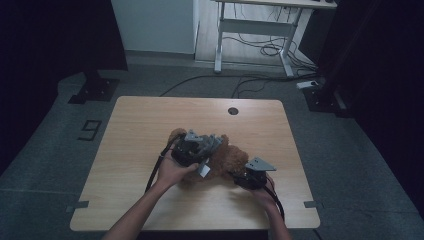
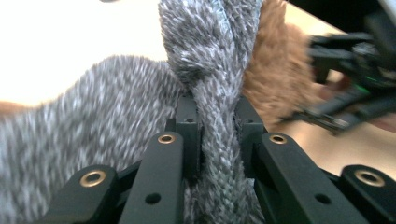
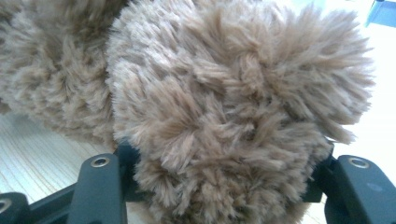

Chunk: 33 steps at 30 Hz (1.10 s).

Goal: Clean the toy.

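A brown plush bear [image 1: 227,160] lies near the middle of the wooden table [image 1: 135,150], slightly toward the person's side. It wears a grey knitted garment [image 2: 93,140], seen in the high view as a grey patch over the toy's upper half.

The left gripper [image 1: 197,150] sits on top of the toy, held in the person's left hand [image 1: 172,170]. In the left gripper view its jaws are drawn close and pinch a fold of the grey knit between them; the fabric rises in a twisted ridge out of the pinch, with brown fur [image 2: 275,79] just behind it.

The right gripper [image 1: 252,176] rests at the toy's right end, close to the near table edge, its grey three-cornered plate facing up. In the right gripper view its jaws stand about half apart, and a rounded furry limb [image 3: 233,121] bulges between them, pressed on both sides (which limb it is cannot be told).

Writing: a dark figure "9" [image 1: 90,130] is marked on the grey floor left of the table. A small white tag [image 1: 203,170] hangs beside the left hand; any print on it is too small to read. No brand is legible.
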Each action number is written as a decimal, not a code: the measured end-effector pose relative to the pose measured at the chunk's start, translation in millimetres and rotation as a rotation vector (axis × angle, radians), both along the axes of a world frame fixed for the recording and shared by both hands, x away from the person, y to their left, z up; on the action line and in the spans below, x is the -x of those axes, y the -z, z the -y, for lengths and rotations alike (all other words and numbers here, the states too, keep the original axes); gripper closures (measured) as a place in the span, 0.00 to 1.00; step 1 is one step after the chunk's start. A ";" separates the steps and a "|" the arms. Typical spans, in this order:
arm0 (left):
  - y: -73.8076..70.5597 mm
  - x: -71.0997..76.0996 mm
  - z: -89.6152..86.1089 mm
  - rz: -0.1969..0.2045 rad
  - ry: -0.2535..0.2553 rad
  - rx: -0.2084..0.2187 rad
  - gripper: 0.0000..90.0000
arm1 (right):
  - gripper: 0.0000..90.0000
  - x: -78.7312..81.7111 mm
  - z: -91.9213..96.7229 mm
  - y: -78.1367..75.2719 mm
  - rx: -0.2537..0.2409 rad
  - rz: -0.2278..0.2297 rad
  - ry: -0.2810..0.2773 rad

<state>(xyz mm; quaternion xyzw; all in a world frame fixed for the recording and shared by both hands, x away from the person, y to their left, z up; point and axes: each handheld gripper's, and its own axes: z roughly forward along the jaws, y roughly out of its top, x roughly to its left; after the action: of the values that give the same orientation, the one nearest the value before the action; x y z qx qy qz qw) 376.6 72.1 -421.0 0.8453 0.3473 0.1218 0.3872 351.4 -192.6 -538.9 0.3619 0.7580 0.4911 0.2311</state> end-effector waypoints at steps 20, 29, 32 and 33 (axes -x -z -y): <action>14.1 -3.4 -63.3 0.025 -0.153 -0.120 0.86 | 0.42 1.6 0.4 -0.2 0.000 -0.001 -0.004; 28.2 1.9 -101.5 -0.015 -0.200 -0.013 0.86 | 0.42 2.4 -1.5 -0.5 0.000 0.004 -0.002; 27.3 -3.1 -119.9 -0.010 -0.272 -0.024 0.86 | 0.42 2.0 -0.7 -0.4 -0.003 0.000 -0.004; 27.9 -4.7 -125.3 -0.014 -0.293 -0.024 0.86 | 0.42 1.8 -0.3 -0.3 -0.004 -0.003 -0.004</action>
<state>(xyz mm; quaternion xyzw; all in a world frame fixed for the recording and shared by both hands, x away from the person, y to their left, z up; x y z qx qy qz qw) 381.3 197.4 -448.9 0.7909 0.4681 0.1754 0.3528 349.6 -192.3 -538.6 0.3617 0.7579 0.4926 0.2284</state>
